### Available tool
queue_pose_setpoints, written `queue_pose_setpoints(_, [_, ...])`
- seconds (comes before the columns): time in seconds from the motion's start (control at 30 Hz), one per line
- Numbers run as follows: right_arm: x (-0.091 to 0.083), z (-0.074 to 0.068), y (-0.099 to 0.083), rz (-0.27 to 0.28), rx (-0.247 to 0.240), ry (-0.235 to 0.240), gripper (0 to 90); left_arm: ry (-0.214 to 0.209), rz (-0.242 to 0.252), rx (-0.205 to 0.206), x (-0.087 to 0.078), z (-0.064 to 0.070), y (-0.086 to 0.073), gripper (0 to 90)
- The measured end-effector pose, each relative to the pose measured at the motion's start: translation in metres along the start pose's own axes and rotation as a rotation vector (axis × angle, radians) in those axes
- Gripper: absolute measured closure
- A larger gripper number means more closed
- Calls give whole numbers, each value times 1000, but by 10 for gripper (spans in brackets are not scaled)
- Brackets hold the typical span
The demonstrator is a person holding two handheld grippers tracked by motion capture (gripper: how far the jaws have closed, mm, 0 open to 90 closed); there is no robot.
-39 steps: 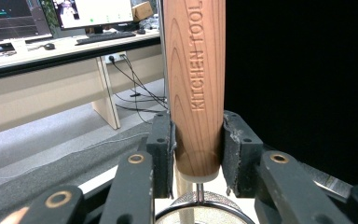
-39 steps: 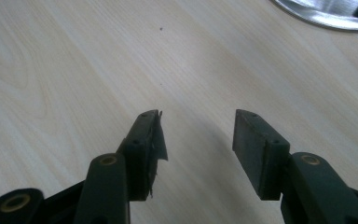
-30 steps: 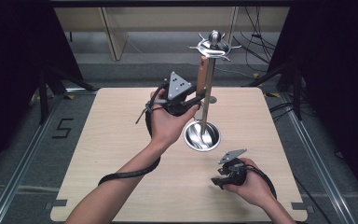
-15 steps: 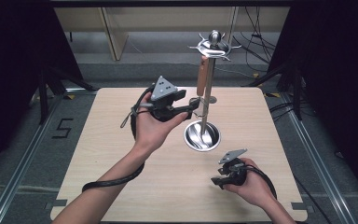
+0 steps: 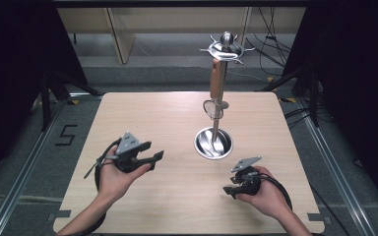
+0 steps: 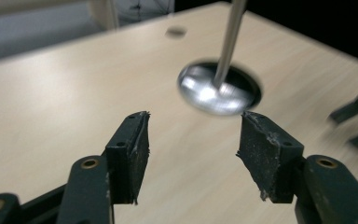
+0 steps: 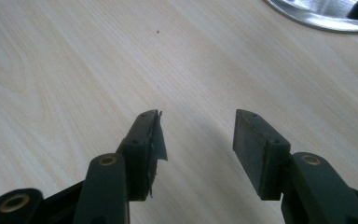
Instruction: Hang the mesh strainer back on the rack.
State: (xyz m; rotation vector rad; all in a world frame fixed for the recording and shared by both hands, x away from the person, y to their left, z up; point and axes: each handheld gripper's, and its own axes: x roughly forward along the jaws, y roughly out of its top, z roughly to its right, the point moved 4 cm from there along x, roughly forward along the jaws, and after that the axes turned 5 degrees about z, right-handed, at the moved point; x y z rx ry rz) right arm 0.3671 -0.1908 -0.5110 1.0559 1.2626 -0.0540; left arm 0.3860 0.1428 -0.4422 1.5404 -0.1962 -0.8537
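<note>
Utensil stand [image 5: 216, 105] is rising from a round steel base [image 5: 213, 142] that is sitting on the wooden table [image 5: 142, 113], a little toward two o'clock from the table's middle in the high view. A crown of hooks [image 5: 225, 47] is topping its pole, and a strainer with a wooden handle [image 5: 217, 79] is hanging from one hook, its small mesh ring [image 5: 210, 108] dangling beside the pole.

Left gripper [image 5: 153, 156] is hovering over the table at about eight o'clock from the base, well apart from it, its jaws standing wide with nothing between them. In the left gripper view, the left gripper [image 6: 192, 135] is pointing toward the base [image 6: 214, 91] at one o'clock, blurred.

Right gripper [image 5: 229, 189] is sitting low over the table at about five o'clock from the base, near the front edge, jaws gaping wide and empty. In the right gripper view, the right gripper [image 7: 196, 128] is looking across bare wood, with the base's rim [image 7: 321, 18] showing at one o'clock.
</note>
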Motion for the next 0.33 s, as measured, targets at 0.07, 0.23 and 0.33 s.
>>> queue_pose_setpoints(0.07, [0,-1,0,-4,16,3,515,44,-49,-4,-6,-12,-31,422])
queue_pose_setpoints(0.23, [0,-1,1,20,36,9,529,36,-63,-15,-24,-24,-48,420])
queue_pose_setpoints(0.33, [-3,3,1,45,19,-22,540,46,-56,-58,-27,-30,-50,417])
